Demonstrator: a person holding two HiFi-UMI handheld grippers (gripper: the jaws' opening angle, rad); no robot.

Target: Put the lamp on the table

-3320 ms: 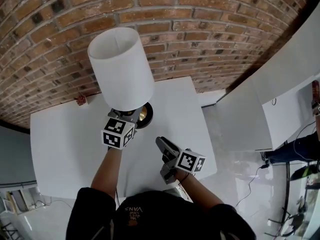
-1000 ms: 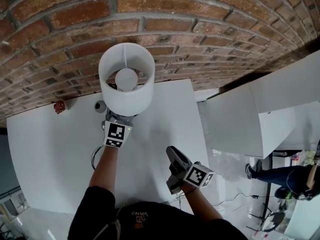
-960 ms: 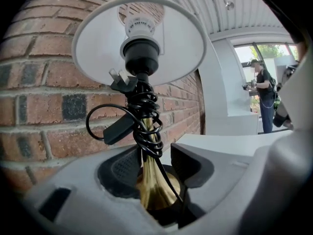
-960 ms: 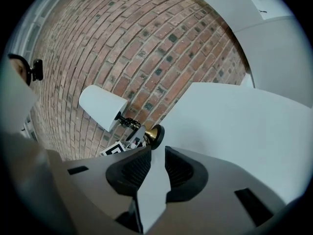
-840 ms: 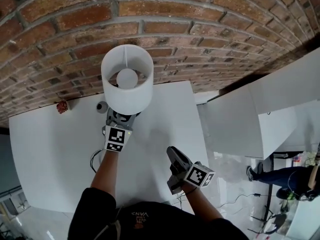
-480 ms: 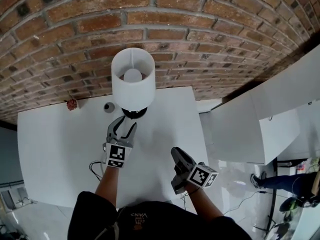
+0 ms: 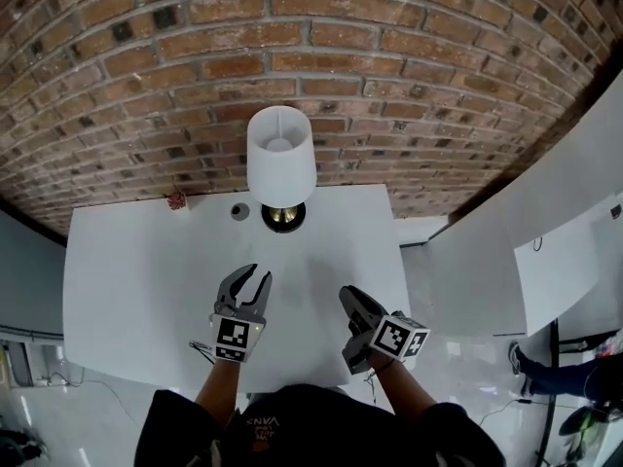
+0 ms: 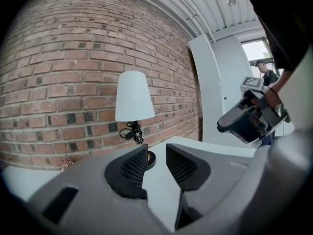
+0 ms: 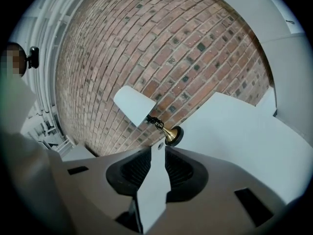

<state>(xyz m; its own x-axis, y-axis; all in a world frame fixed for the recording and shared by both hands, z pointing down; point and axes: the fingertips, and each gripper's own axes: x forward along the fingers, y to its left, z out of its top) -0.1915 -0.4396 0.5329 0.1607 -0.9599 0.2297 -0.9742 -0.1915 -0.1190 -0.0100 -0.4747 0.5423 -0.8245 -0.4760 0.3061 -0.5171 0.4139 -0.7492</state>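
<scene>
Brass-stemmed lamp (image 7: 280, 168) stands upright at the table's (image 7: 136, 261) 12 o'clock. Left gripper (image 7: 259, 274) let go, backed off toward 6, jaws just narrowing, part open, empty. Right gripper (image 7: 348, 296) half open, empty. Looks placed.

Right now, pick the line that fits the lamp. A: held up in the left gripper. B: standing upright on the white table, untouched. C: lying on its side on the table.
B: the lamp stands upright on the table by the brick wall, while the left gripper sits back from it, its jaws having just closed partway with nothing between them.
</scene>
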